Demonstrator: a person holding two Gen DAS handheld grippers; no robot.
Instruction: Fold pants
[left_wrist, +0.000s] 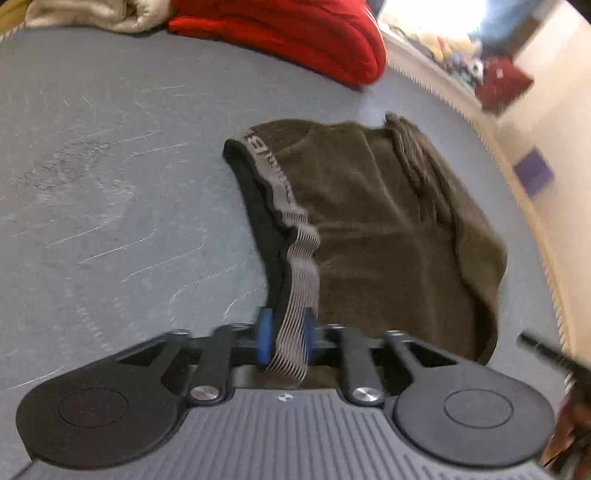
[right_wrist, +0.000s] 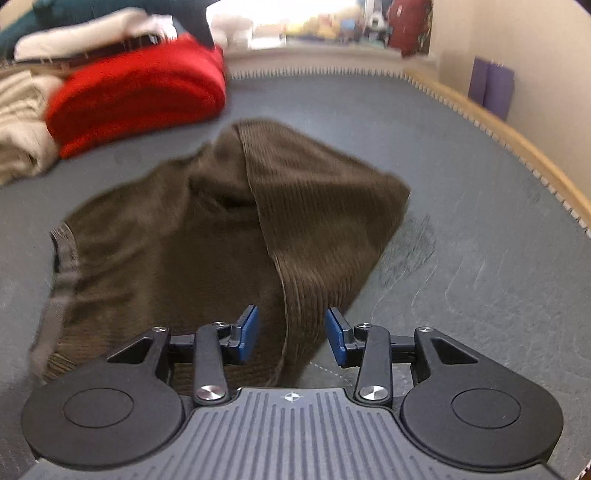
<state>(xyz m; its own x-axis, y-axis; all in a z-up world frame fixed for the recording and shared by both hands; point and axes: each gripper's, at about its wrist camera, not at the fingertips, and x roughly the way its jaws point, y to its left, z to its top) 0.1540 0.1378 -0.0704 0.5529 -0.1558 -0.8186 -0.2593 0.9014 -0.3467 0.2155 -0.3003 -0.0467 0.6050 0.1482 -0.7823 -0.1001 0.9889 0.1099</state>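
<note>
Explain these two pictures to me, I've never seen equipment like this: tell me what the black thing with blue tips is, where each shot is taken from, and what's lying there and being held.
No robot here: a person carries a hand-held gripper in each hand, each with a camera looking forward along its two blue-padded fingers. The black plates at the bottom of each picture are the tool's own body.

One picture looks along the left gripper. The grey striped waistband of the brown pants runs between its fingers, which sit close against it, so it looks gripped.

The other looks along the right gripper. Its fingers stand apart on either side of a ribbed fold of the same pants, not pressing it.

The pants lie on a grey mat. Behind them is a folded red garment beside a pile of pale clothes.
</note>
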